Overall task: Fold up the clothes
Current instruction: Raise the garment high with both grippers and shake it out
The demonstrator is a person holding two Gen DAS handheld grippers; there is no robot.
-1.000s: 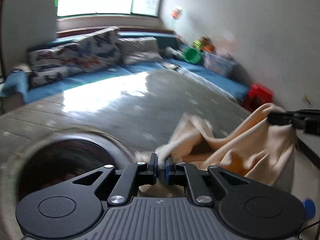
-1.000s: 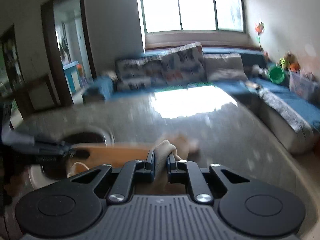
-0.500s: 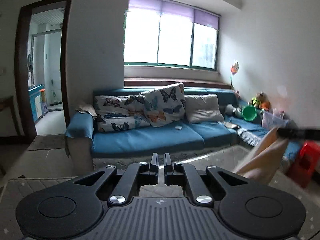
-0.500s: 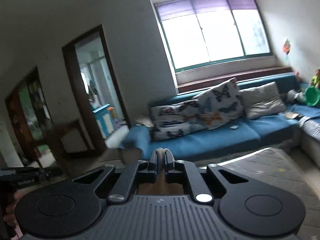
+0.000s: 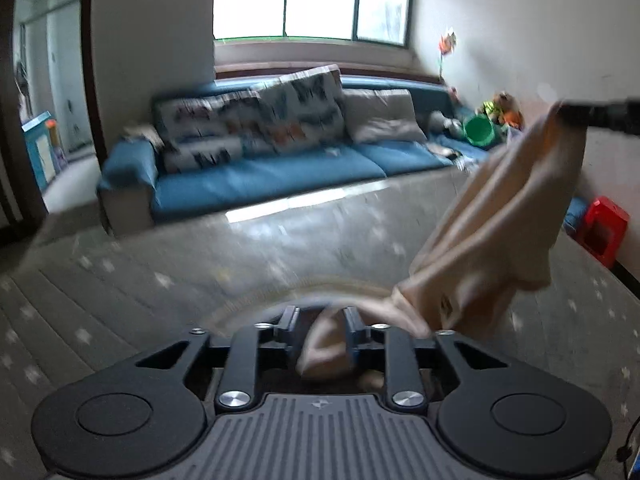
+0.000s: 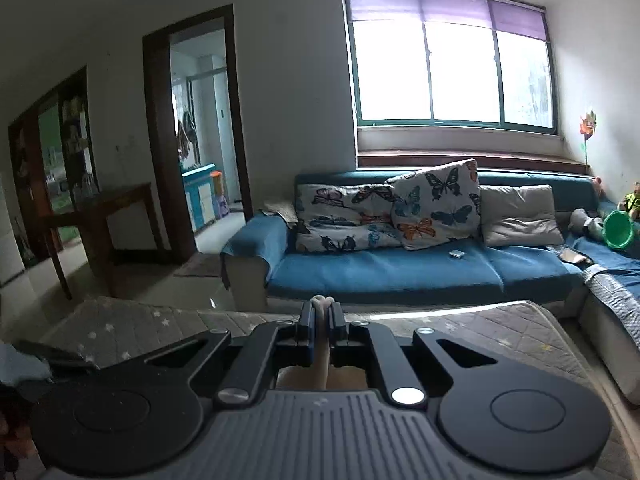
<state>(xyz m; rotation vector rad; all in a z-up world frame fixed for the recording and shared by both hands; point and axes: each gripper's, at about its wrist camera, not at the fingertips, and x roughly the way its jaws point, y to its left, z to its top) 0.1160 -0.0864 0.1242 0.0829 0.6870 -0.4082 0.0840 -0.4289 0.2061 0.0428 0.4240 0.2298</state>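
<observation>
Since a second ago both tongs have lifted the peach garment (image 5: 500, 216) off the surface (image 5: 168, 276). Right tongs (image 6: 322, 312) pinch a corner tight; left tongs (image 5: 318, 326), just opening, loosely straddle a fold. Regrip before spreading.

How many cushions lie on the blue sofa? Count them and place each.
3: two butterfly-print cushions at left and middle, one plain beige cushion right. The blue sofa runs on; more may be hidden.
</observation>
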